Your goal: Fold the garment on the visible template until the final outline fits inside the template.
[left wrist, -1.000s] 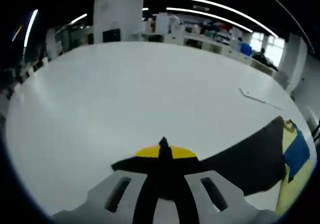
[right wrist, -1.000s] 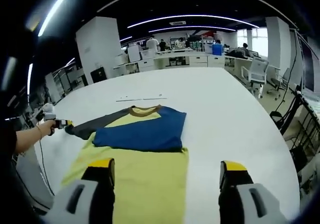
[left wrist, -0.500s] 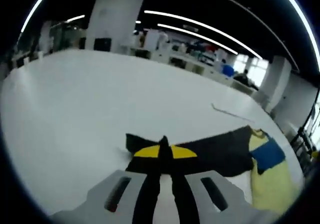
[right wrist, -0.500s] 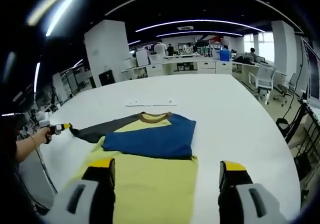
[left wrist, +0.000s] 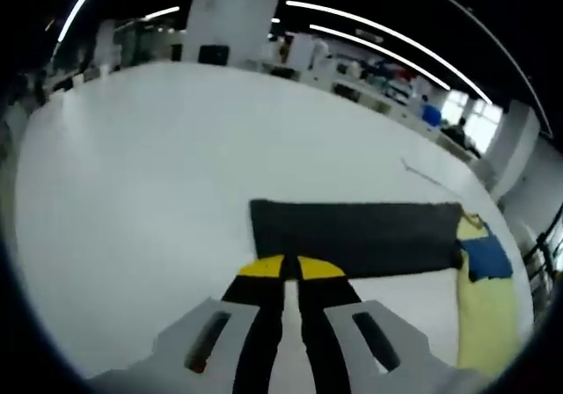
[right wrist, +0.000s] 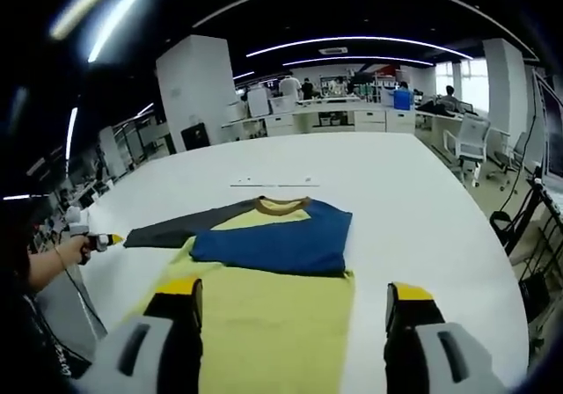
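Observation:
A yellow shirt (right wrist: 264, 310) lies flat on the white table (right wrist: 413, 192), with a tan collar (right wrist: 281, 205). Its blue sleeve (right wrist: 277, 240) is folded across the chest. The dark grey sleeve (right wrist: 171, 229) stretches straight out to the left. In the left gripper view that dark sleeve (left wrist: 361, 236) lies flat and taut, and my left gripper (left wrist: 290, 266) is shut at its near cuff corner. A person's hand holds that left gripper (right wrist: 98, 240) at the cuff end. My right gripper (right wrist: 292, 299) hangs open over the yellow body, holding nothing.
A thin marked line (right wrist: 277, 183) crosses the table just beyond the collar, also seen as a line (left wrist: 427, 174) in the left gripper view. Bare white table surrounds the shirt. Desks, chairs and people stand far behind, and a chair (right wrist: 462, 139) sits off the table's right edge.
The dark sleeve, bunched and lifted at my left gripper before, now lies drawn out straight and flat. The right gripper has stayed open over the yellow body.

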{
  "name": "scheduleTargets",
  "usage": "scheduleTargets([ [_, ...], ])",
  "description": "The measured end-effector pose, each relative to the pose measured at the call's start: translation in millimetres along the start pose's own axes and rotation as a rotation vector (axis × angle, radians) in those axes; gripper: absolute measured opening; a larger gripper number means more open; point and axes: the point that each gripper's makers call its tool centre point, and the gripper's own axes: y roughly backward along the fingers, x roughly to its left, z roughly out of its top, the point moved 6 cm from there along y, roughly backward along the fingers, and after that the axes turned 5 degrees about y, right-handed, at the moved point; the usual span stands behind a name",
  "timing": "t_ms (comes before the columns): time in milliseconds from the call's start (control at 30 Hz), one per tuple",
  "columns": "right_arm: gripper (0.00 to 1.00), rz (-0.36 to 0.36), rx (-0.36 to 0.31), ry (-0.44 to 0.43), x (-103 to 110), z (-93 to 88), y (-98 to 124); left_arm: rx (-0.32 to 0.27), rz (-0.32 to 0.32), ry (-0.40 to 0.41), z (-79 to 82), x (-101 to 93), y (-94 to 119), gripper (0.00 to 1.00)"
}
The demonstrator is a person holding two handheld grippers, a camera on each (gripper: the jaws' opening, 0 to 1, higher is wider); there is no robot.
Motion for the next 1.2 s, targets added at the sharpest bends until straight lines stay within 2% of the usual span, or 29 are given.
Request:
scheduleTargets([
  [133, 0.86, -0.006, -0.004, -0.007, -1.4, -0.3, 3.7, -0.003, 0.023, 0.008, 5.3, 1.6, -0.5, 0.26],
  [233, 0.86, -0.007, 0.003, -0.013, -0.9, -2.5, 4.3, 0.025, 0.057, 0.012, 5.7, 5.0, -8.2, 0.33],
  [300, 0.86, -0.007, 0.007, -0.013, 0.6, -3.9, 4.6, 0.085, 0.108, -0.014, -0.5, 7.0, -12.4, 0.30],
  [400, 0.86, -0.007, 0.010, -0.014, 2.2, -4.8, 5.0, 0.113, 0.138, -0.025, -6.5, 5.7, -15.8, 0.23],
  [433, 0.86, -0.008, 0.010, -0.012, 2.7, -4.9, 5.4, 0.160, 0.177, 0.000, -14.7, 7.6, -12.4, 0.21],
  [467, 0.86, -0.010, 0.011, -0.010, 3.6, -4.8, 5.8, 0.112, 0.198, -0.023, -9.9, 10.6, -15.5, 0.19],
  [500, 0.87, -0.014, 0.014, -0.005, 3.9, -5.0, 6.4, 0.096, 0.196, -0.029, -7.3, 11.6, -18.1, 0.18],
  [700, 0.89, -0.017, 0.042, 0.009, 4.7, -10.4, 6.9, 0.112, 0.203, -0.002, -8.9, 6.8, -20.8, 0.08],
  [833, 0.92, -0.004, 0.052, 0.019, 5.2, -13.4, 7.6, 0.108, 0.230, 0.026, -8.4, 7.4, -20.7, 0.07],
  [1033, 0.99, 0.031, 0.076, 0.056, 6.7, -19.7, 9.8, 0.109, 0.207, 0.045, -6.9, 8.4, -20.2, 0.02],
  [1200, 1.00, 0.070, 0.098, 0.076, 9.1, -25.8, 11.6, 0.078, 0.185, -0.003, 2.4, -2.4, -11.3, 0.00],
])
